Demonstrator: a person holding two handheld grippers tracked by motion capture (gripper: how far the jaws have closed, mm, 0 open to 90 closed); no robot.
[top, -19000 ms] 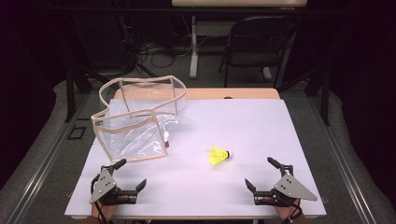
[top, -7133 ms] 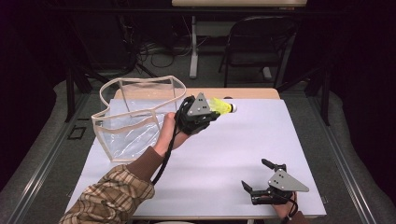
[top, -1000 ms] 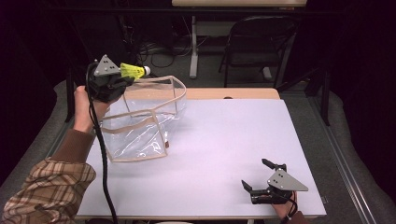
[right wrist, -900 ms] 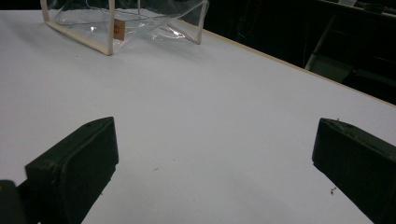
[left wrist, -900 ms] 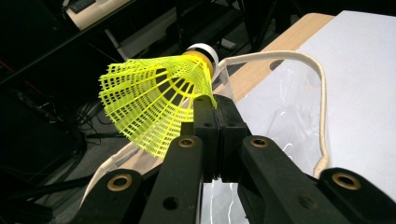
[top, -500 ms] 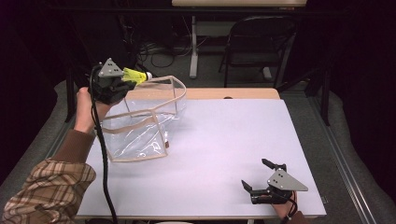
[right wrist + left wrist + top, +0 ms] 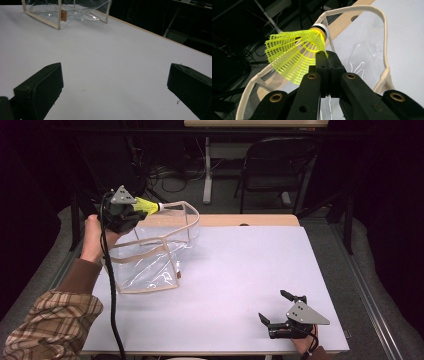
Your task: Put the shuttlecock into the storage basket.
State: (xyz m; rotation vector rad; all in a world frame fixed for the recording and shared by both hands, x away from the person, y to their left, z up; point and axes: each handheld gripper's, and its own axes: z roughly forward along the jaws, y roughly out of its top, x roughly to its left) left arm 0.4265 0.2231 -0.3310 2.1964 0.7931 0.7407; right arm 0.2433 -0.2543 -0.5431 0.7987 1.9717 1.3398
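Yellow plastic shuttlecock (image 7: 294, 53), mesh skirt, white band at the cork end: clamped by the skirt between the closed jaws of the left gripper (image 7: 131, 210), held in the air above the far left corner of the table (image 7: 260, 270). In the high view the cork end points toward the cream rim of the bag just beside it; whether it touches the rim cannot be told.

Clear plastic bag (image 7: 150, 255), cream-edged, open at the top, standing near the table's left edge, its far side close to the far edge. A small tan tag (image 7: 63, 15) shows on its near wall in the right gripper view.

Left hand (image 7: 92, 237), in a plaid sleeve (image 7: 45, 320), raised over the left edge with a black cable (image 7: 112, 295) trailing down from the gripper.

Right gripper (image 7: 277, 312), grey three-cornered plate on top, resting near the table's near right corner, jaws spread wide apart, nothing between them.

White table top, wooden strip (image 7: 240, 220) along the far edge.
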